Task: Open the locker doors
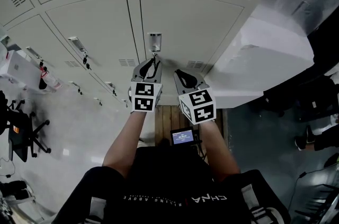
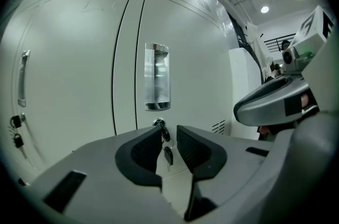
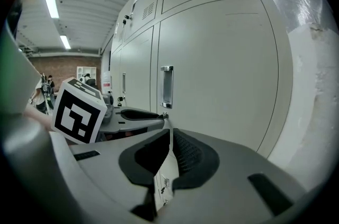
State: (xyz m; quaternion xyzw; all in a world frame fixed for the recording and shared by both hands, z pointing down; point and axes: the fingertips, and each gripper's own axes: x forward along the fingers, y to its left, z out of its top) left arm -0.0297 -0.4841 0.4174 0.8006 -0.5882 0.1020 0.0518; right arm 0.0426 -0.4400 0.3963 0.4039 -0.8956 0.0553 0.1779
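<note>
The grey locker door [image 1: 180, 21] in front of me is closed, with a recessed metal handle [image 1: 154, 41] [image 2: 157, 83] [image 3: 167, 86]. Just below the handle sits the lock [image 2: 158, 122], and a dark key [image 2: 167, 154] hangs from it. My left gripper [image 1: 153, 62] [image 2: 168, 130] is open, its jaws on either side of the lock and key without pressing on them. To its right, my right gripper [image 1: 180, 74] [image 3: 169, 135] is shut and holds nothing, a little short of the door.
The neighbouring door on the left has a bar handle [image 2: 22, 77] with keys [image 2: 16, 130] hanging below it. A white pillar [image 1: 265, 53] juts out to the right of the lockers. An office chair [image 1: 21, 133] stands at the far left.
</note>
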